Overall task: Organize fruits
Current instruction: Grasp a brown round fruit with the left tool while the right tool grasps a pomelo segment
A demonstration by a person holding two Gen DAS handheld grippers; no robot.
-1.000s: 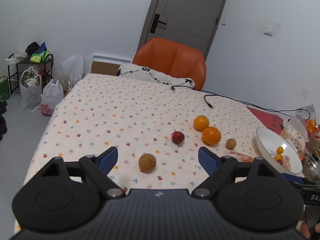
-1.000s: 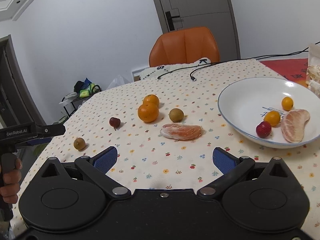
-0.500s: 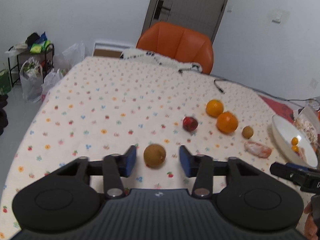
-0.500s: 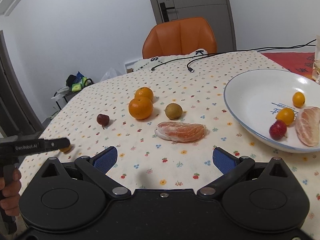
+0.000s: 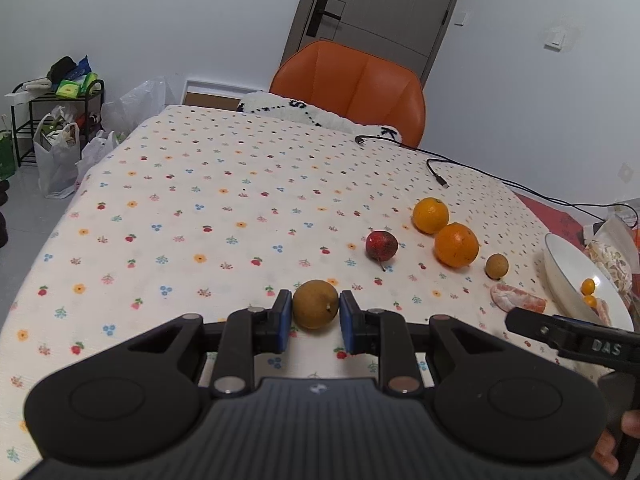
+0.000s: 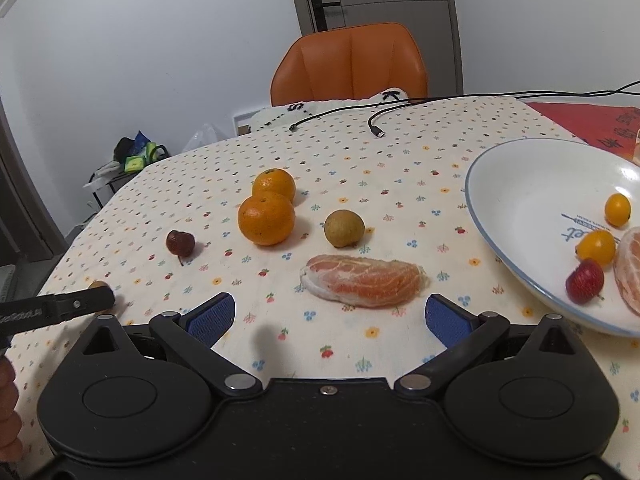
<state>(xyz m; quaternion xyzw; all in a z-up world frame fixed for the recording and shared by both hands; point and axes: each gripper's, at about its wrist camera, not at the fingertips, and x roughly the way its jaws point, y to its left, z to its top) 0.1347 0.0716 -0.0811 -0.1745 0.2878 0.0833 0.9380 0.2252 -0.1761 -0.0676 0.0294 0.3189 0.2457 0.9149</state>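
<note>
The left hand-held gripper [image 5: 315,314] has its blue pads pressed against both sides of a brown round fruit [image 5: 315,309], which sits on the flower-patterned bench [image 5: 200,208] near its front edge. The right hand-held gripper [image 6: 330,318] stands wide apart and empty, just in front of a peeled citrus segment [image 6: 362,285]. Two oranges [image 6: 266,218], a second brown fruit [image 6: 344,228] and a small red fruit [image 6: 180,242] lie farther back. The white bowl [image 6: 520,200] at the right holds several small fruits.

"DAS" – white letters on right gripper [image 5: 576,340] body.
</note>
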